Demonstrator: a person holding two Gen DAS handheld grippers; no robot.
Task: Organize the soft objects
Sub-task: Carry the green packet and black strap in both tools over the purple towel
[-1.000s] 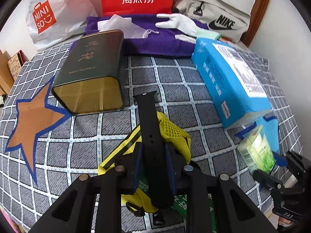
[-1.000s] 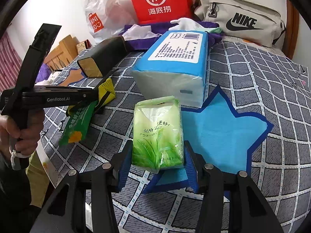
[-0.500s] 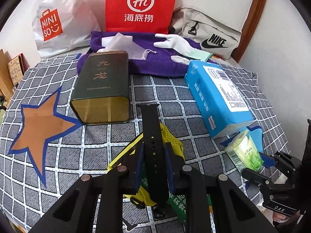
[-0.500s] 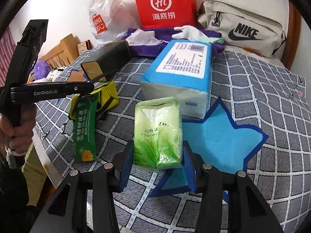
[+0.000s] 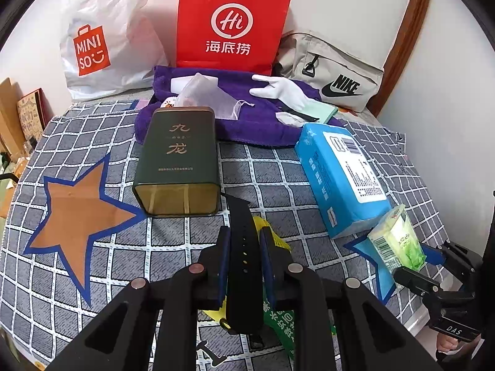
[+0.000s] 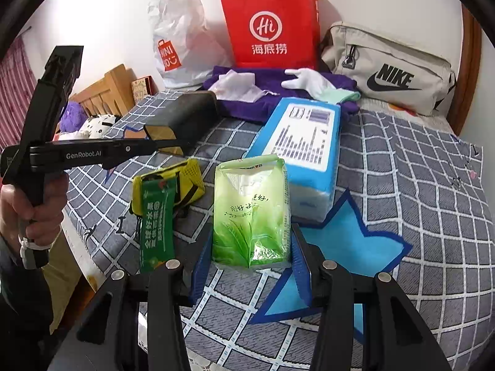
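Observation:
A black watch strap (image 5: 239, 213) sticks up between the blue pads of my left gripper (image 5: 244, 233), whose jaws are closing on it, above a yellow mesh pouch (image 5: 273, 235). My right gripper (image 6: 250, 241) is shut on a green tissue pack (image 6: 250, 204), held just above the blue star (image 6: 349, 247) on the checked bedspread. The left wrist view shows that pack (image 5: 396, 241) in the right gripper (image 5: 420, 262) at the far right. The right wrist view shows the left gripper's body (image 6: 92, 154) in a person's hand (image 6: 34, 204).
A green snack packet (image 6: 156, 225) lies on the yellow pouch (image 6: 182, 179). A blue tissue block (image 5: 337, 179), a dark green tin (image 5: 178, 160) and a brown star (image 5: 80, 210) are on the bed. Behind: purple towel (image 5: 253, 123), white glove (image 5: 284, 89), red bag (image 5: 229, 21), Nike bag (image 5: 337, 71).
Both grippers have risen with their loads. The strap now hangs higher over the yellow pouch, and the tissue pack is higher above the blue star.

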